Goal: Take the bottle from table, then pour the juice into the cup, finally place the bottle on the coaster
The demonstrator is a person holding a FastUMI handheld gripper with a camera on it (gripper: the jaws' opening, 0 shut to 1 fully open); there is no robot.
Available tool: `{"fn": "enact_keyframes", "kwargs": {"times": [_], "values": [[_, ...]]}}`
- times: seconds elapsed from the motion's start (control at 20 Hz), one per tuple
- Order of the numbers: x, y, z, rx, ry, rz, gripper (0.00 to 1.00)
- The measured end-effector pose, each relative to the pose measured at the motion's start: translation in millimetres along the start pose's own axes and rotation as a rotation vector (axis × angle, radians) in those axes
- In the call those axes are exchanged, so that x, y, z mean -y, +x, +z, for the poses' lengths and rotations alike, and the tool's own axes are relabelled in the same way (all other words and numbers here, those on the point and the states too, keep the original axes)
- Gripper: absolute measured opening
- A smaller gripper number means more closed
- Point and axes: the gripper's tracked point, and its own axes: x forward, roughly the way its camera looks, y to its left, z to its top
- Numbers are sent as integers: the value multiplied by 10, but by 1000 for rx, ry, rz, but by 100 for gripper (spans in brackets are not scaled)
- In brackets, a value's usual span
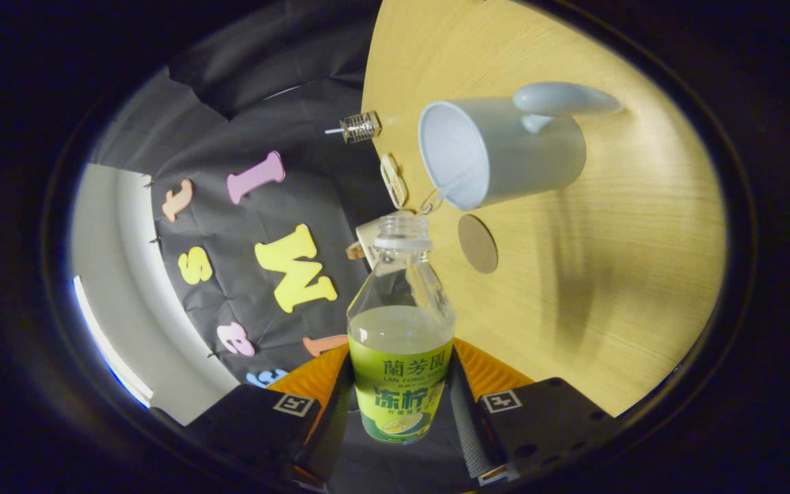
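My gripper (400,401) is shut on a clear plastic juice bottle (400,343) with a green and yellow label, both fingers pressing its sides. The view is rolled, so the bottle is tipped toward the table. Its cap is off and its open mouth sits just short of the rim of a pale blue mug (498,154) with a handle, which stands on the wooden table (607,274). Pale juice fills the bottle to just above the label. A thin stream or drip shows between the mouth and the mug's rim. A round brown coaster (477,243) lies on the table beside the mug.
A small clear glass bottle with a metal tip (357,127) stands at the table's edge beyond the mug. A flat pale tag (393,180) and a beige object (371,240) sit near the edge behind the bottle's neck. Bare tabletop lies on the mug's other side.
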Motion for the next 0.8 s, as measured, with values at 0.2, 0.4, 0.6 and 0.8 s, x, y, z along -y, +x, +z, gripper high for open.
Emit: {"fn": "enact_keyframes", "kwargs": {"times": [0.2, 0.4, 0.6, 0.8], "values": [[-86, -36, 51, 3, 30, 17, 74], [-153, -28, 102, 6, 84, 38, 74], [-193, -14, 102, 12, 107, 59, 74], [-258, -9, 93, 14, 141, 82, 74]]}}
